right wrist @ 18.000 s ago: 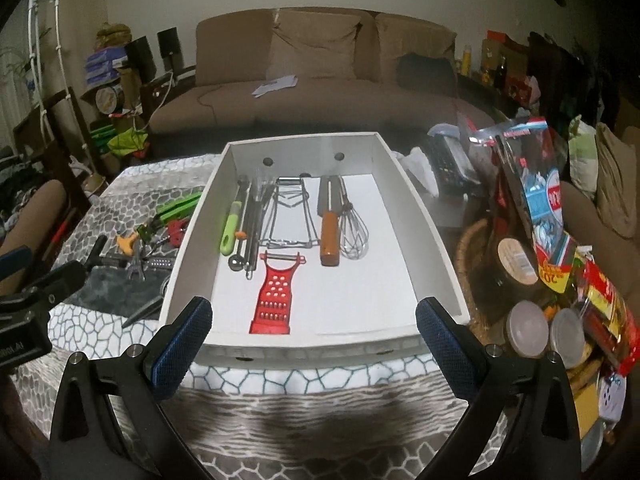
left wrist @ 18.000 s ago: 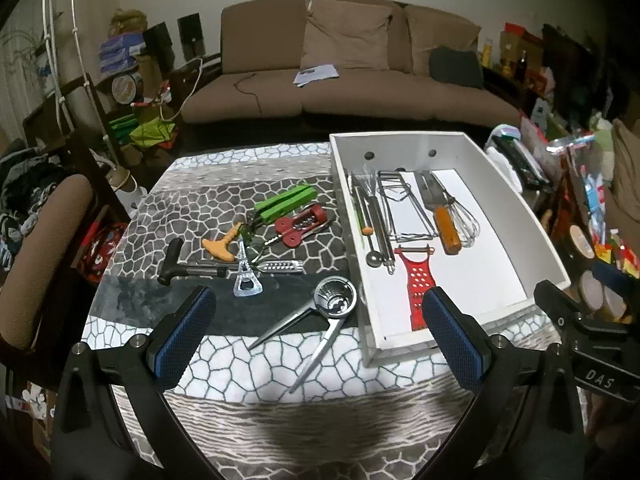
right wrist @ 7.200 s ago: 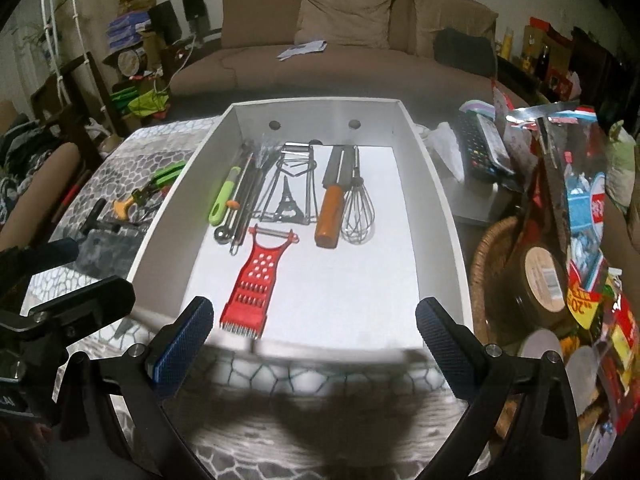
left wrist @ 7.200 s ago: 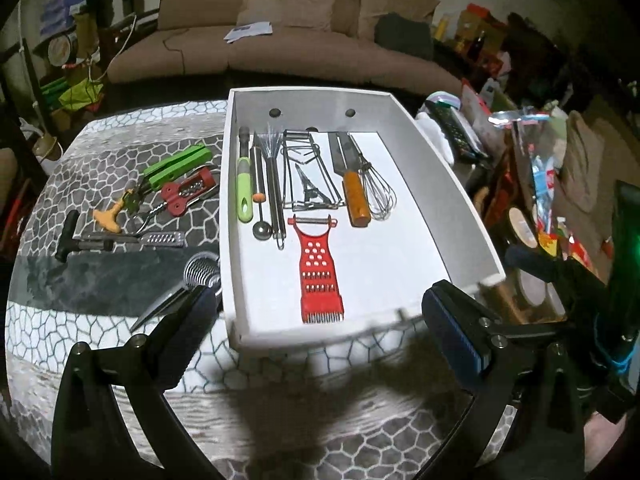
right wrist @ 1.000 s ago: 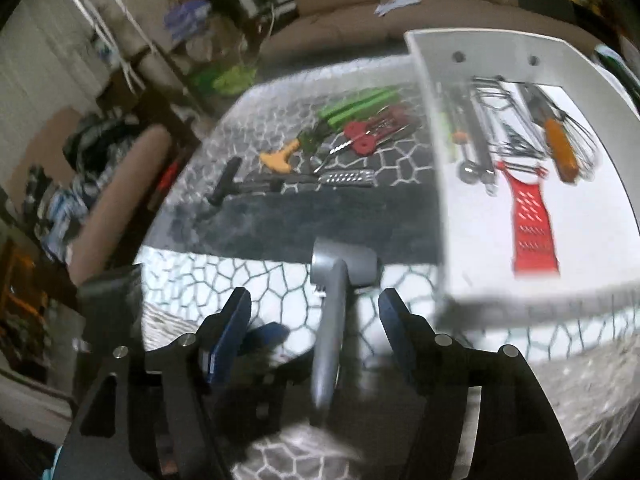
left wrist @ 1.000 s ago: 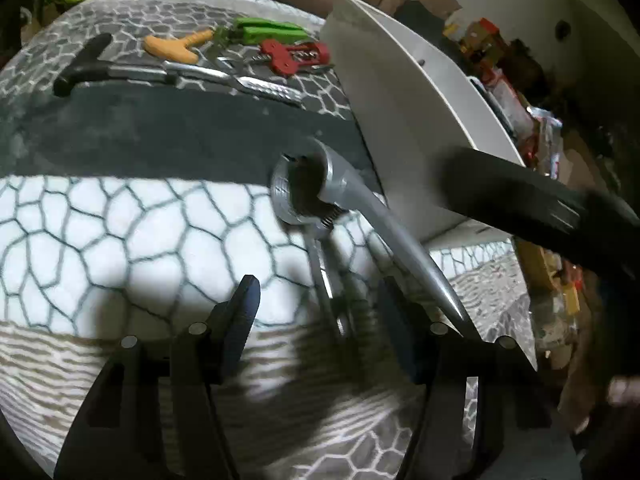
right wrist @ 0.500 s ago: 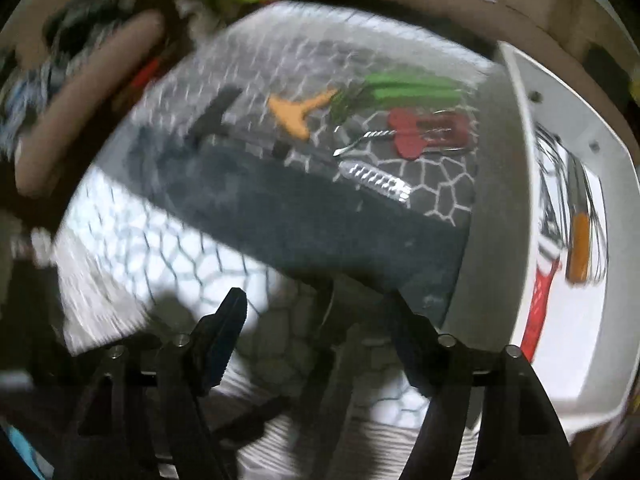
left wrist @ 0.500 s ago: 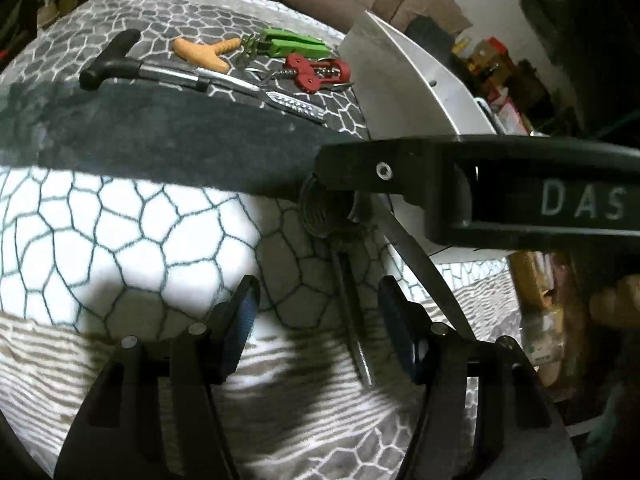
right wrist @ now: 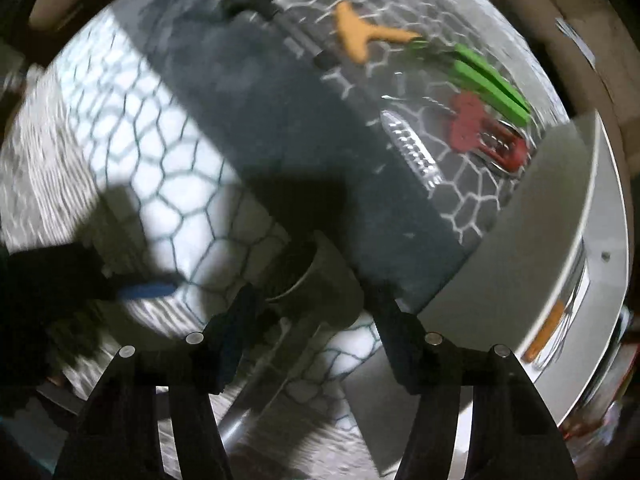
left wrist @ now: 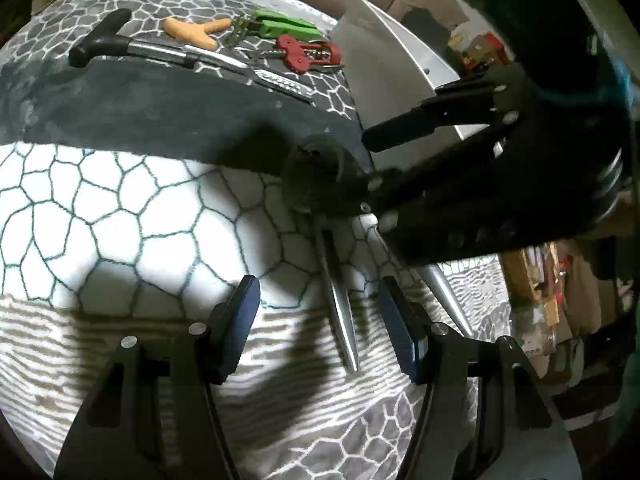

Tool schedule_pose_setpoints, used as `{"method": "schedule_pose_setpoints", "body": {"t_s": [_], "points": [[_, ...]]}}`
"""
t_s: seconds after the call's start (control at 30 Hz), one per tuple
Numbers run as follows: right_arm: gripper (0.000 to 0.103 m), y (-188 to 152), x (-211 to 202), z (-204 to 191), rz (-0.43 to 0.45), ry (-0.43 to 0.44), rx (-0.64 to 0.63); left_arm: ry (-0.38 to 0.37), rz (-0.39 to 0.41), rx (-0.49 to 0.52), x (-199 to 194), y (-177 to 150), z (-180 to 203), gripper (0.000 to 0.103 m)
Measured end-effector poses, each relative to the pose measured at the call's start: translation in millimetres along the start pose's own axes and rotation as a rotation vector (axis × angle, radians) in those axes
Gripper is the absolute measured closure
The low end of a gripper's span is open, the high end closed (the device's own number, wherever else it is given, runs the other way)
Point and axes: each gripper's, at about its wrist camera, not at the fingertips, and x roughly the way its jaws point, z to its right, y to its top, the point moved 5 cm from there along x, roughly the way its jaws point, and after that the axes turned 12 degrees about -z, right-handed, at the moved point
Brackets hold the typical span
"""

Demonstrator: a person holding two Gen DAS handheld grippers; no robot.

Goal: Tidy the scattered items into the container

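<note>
A metal citrus squeezer [left wrist: 340, 300] lies on the patterned tablecloth, its two long handles pointing toward me in the left wrist view. My left gripper [left wrist: 318, 312] stands open astride one handle without touching it. From the right, my right gripper [left wrist: 370, 164] points straight down over the squeezer's round head [right wrist: 320, 280]. Its jaws are closing around the head, and the pads [right wrist: 236, 320] still stand slightly off it. The white container [right wrist: 520, 240] stands just right of the squeezer. My left gripper's blue pad [right wrist: 148, 290] shows in the right wrist view.
Farther back on the cloth lie a black-handled tool [left wrist: 100, 44], an orange T-handled tool [left wrist: 192, 32], a green-handled tool [left wrist: 280, 26], a red corkscrew [left wrist: 308, 54] and a small metal grater [left wrist: 280, 80]. Packets and jars crowd the table's right edge [left wrist: 540, 300].
My right gripper has rolled, swung in from the right and come down over the squeezer's head, its jaws narrowing. The left gripper has stayed put at the handles.
</note>
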Motion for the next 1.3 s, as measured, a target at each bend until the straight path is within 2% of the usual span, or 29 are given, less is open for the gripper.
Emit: {"method": "schedule_pose_setpoints", "body": {"t_s": [0.1,0.27,0.3,0.33,0.4,0.47,0.53,0.77,0.87,1.0,1.07,1.1,1.17,1.23,1.3], "points": [[0.041,2,12,-3,-0.033,-0.027,-0.06,-0.008,-0.008,-0.011,2,1,-3,0.045],[0.039,6,14,1,-0.047,0.007,-0.081,-0.005,-0.031,0.004,9,-2,2,0.045],[0.037,7,14,4,-0.057,0.037,-0.058,-0.003,-0.035,0.01,11,-2,4,0.045],[0.036,8,15,10,-0.059,0.111,-0.004,-0.002,-0.039,0.013,13,-2,6,0.045],[0.03,9,17,26,-0.059,0.238,0.142,-0.003,-0.042,0.013,15,-3,8,0.045],[0.029,8,17,44,-0.031,0.356,0.298,-0.003,-0.043,0.012,16,-3,8,0.045],[0.03,7,16,52,-0.019,0.401,0.344,-0.002,-0.042,0.008,16,-3,8,0.045],[0.03,5,19,48,-0.104,0.351,0.363,-0.002,-0.035,-0.001,14,-2,7,0.045],[0.042,5,14,51,-0.063,0.333,0.365,-0.001,-0.034,-0.004,14,-1,6,0.045],[0.048,4,-4,59,0.02,0.367,0.395,-0.003,-0.03,-0.01,12,-1,4,0.045],[0.055,2,-13,61,0.052,0.393,0.408,-0.008,-0.022,-0.016,10,0,1,0.045],[0.074,1,-20,63,0.076,0.411,0.421,-0.012,-0.015,-0.02,8,2,0,0.045],[0.081,-5,-38,67,0.148,0.455,0.432,-0.011,0.001,-0.024,5,4,-2,0.045],[0.089,-10,-52,72,0.191,0.5,0.445,0.025,0.022,-0.01,2,8,-4,0.045],[0.089,-13,-61,75,0.204,0.507,0.463,0.058,0.035,-0.002,1,10,-7,0.045]]}}
